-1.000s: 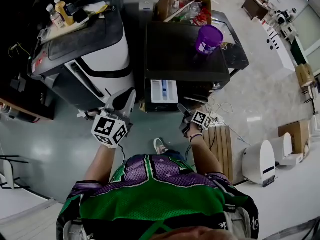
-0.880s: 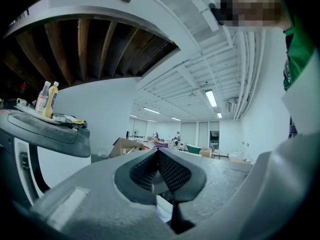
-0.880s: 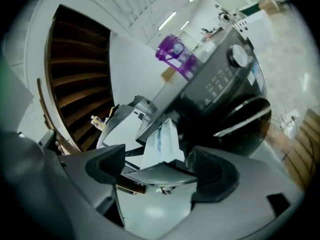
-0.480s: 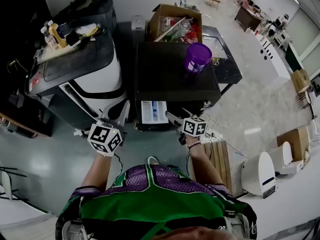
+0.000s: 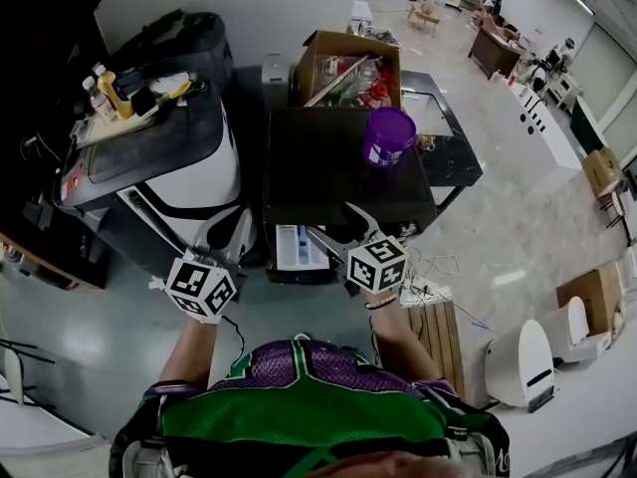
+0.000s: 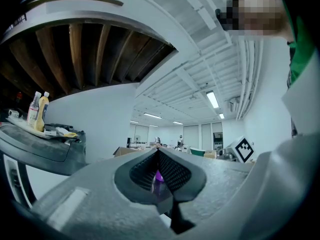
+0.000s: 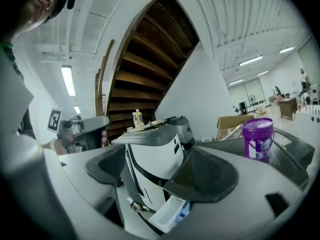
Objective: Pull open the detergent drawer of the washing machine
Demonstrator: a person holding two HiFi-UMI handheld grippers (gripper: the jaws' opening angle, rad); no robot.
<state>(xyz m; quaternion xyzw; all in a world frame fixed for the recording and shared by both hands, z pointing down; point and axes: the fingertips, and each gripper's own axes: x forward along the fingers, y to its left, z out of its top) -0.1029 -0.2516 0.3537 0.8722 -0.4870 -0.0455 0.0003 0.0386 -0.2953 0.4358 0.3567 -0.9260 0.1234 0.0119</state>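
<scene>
Black-topped washing machine [image 5: 338, 172] sits dead centre in the head view, front face toward the person. That's why both grippers point level at it rather than down.

A rounded white-and-grey machine [image 5: 189, 172] stands just beside it on the left, not part of this job. An open brown cardboard box [image 5: 348, 63] full of odds and ends sits behind, out of the working path.

The task item is the white plastic detergent drawer with a blue insert [image 5: 297, 249]. It's at the top-left of the washer front and already slid well out, compartments facing up. My read: the pull is done or nearly done. I can't tell if it's at full travel.

Purple lidded tub [image 5: 388, 135] stands upright on the washer top, toward the right and well apart from the drawer, so it doesn't block it.

Right gripper [image 5: 330, 221] hangs just beside the drawer on its right. Its 2 jaws are spread wide with nothing between the pads, and the drawer shows below them, untouched. Looks like a released grip.

Left gripper [image 5: 235, 235] is parked left of the drawer, pads pressed together on nothing, so it's idle. Only 1 hand is needed here.
</scene>
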